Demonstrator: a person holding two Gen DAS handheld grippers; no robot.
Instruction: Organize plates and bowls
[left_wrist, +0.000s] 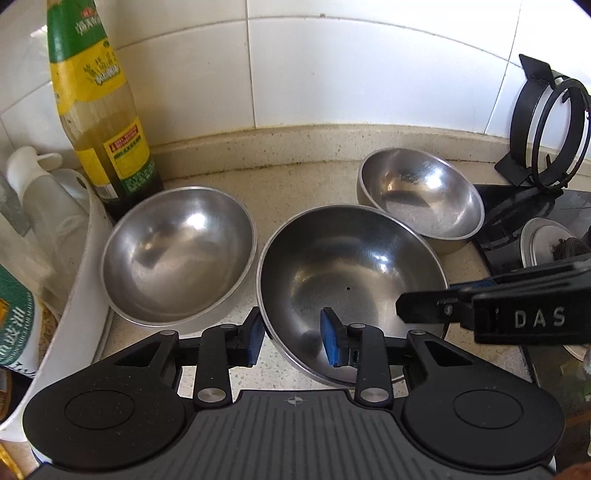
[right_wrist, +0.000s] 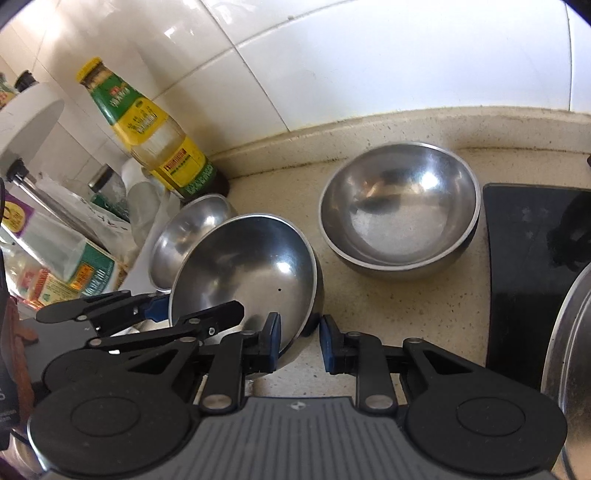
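Both grippers clench the rim of the middle steel bowl (left_wrist: 351, 280), the left gripper (left_wrist: 293, 338) at its near edge and the right gripper (right_wrist: 299, 341) at its right edge, the sauce bottle (left_wrist: 99, 110) standing behind-left of it on the speckled counter (left_wrist: 295, 177)

the right gripper (right_wrist: 298, 341) straddles the near rim of the middle steel bowl (right_wrist: 243, 273), one blue pad inside and one outside, closed on the bowl's wall. the left gripper (right_wrist: 177, 314) comes in from the left and clamps the same bowl's left rim. a second steel bowl (right_wrist: 188, 236) sits just behind it on the left, a third steel bowl (right_wrist: 400, 214) apart on the right. all stand on the speckled counter (right_wrist: 388, 317). a yellow-capped sauce bottle (right_wrist: 159, 136) stands by the tiled wall (right_wrist: 332, 66)
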